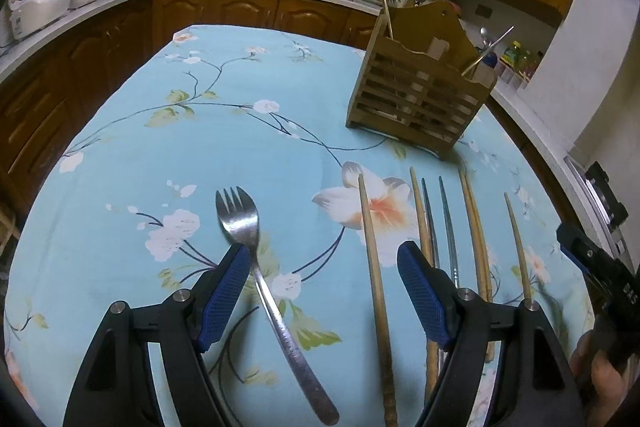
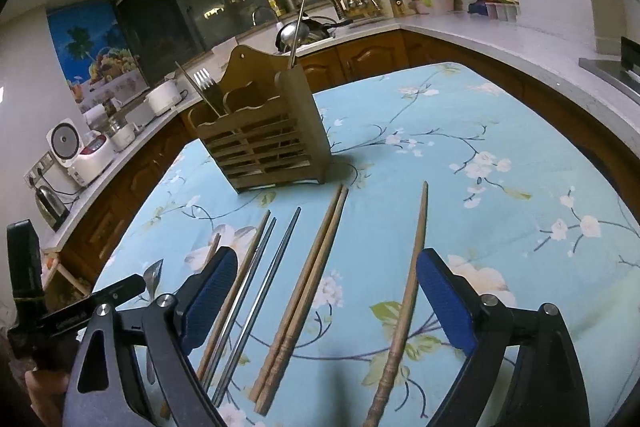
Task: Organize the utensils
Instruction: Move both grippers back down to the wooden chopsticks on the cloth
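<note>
Wooden chopsticks [image 2: 304,291] number five, metal chopsticks [image 2: 256,291] two.

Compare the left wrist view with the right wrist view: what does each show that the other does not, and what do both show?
Only the left wrist view shows the metal fork lying whole on the tablecloth, between the open fingers of the left gripper.

Only the right wrist view shows fork tines standing in the holder's left compartment, and the open right gripper over the chopsticks.

Both show the wooden utensil holder, the wooden and metal chopsticks lying loose on the floral tablecloth, and the kitchen counter behind.
</note>
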A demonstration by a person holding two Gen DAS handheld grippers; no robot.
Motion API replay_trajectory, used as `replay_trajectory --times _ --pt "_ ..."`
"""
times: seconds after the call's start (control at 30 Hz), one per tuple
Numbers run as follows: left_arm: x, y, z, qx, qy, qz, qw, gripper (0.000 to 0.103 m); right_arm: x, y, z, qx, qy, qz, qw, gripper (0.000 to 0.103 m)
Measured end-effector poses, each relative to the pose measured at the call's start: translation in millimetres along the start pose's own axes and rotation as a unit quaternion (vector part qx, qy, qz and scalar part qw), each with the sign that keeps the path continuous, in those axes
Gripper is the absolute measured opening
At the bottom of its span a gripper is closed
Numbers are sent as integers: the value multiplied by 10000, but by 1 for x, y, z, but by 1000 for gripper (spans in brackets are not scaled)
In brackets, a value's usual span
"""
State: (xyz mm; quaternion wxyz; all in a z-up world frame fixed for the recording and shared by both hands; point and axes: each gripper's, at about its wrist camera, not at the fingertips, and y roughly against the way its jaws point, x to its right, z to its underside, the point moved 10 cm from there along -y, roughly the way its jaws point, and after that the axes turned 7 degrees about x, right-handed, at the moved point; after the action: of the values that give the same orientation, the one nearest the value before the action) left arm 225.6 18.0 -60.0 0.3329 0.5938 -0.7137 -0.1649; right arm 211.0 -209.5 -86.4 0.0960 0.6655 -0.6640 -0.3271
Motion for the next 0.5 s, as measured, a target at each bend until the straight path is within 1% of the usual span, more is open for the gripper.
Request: replay_trajectory --times 0.03,0.07,0.13,0.17,0.2,0.33,0.47,0.5 --pt "2 -4 -1 -20 6 12 10000 75 -1 -2 0 -18 10 -1 10000 76" --pt "3 -7 -3 -45 4 20 10000 75 -1 -5 -1 -60 14 4 10000 72" --pt "6 -14 -5 -100 -39 7 9999 74 -1 -15 -1 -175 -25 -14 9998 56" --pt "7 -16 -6 -119 -59 -1 9999 74 -1 -18 -2 -211 -50 -31 9998 53" --pt "8 -19 -7 -149 -75 1 9999 74 -2 -22 -3 -248 -66 -52 9997 47" --pt "14 -32 -13 -245 -106 48 9996 73 -9 -38 -5 -394 -61 -137 9991 38" --pt "24 -49 -19 -387 -214 126 9989 65 -17 -59 -7 -583 24 -205 9981 36" --pt "27 -55 -20 -429 -279 129 9986 63 -18 -67 -6 -662 15 -202 9976 34"
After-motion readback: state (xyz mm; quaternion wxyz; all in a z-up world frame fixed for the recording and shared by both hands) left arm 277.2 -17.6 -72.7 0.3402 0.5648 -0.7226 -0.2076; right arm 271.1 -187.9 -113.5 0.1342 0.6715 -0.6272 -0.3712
